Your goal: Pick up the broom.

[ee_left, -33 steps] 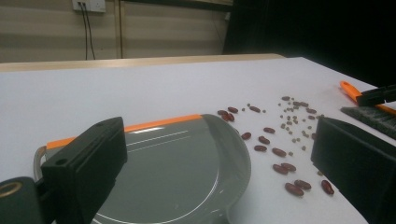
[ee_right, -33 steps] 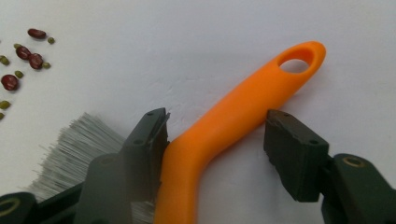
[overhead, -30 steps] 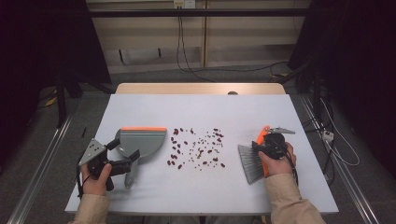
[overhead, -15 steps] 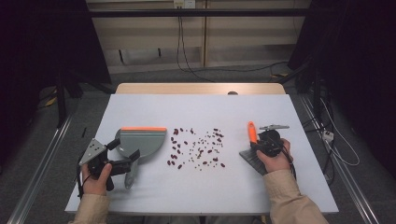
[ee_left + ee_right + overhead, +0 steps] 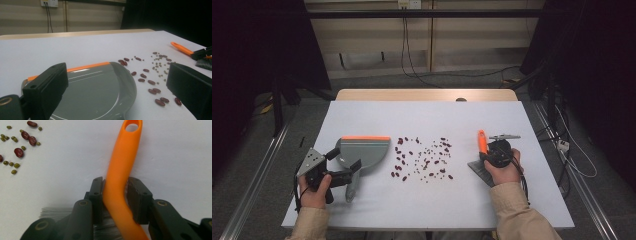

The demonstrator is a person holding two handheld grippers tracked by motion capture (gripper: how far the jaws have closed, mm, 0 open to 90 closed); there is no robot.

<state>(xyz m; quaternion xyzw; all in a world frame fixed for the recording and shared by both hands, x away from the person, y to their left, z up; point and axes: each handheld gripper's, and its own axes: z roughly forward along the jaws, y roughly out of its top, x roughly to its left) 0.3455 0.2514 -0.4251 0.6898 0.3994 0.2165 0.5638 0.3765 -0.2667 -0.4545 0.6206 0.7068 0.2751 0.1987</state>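
A grey dustpan (image 5: 367,152) with an orange front lip lies left of several scattered red and green beans (image 5: 422,157). My left gripper (image 5: 343,165) sits at the pan's near side beside its handle, jaws wide apart; the pan (image 5: 100,90) lies between and beyond them, untouched by the pads. My right gripper (image 5: 486,155) has just been closing and is now shut on the orange handle of a hand brush (image 5: 482,141). The handle (image 5: 120,170) runs up between the two pads, and the grey bristles (image 5: 50,211) rest on the table below.
The white table top (image 5: 422,120) has bare room behind the beans (image 5: 150,82) and along the near edge. Some beans (image 5: 23,136) lie a short way from the brush. Cables trail on the floor beyond the far edge.
The brush has swung so its orange handle points toward the far side, and the right jaws have closed on that handle. The left hand and the dustpan have not moved.
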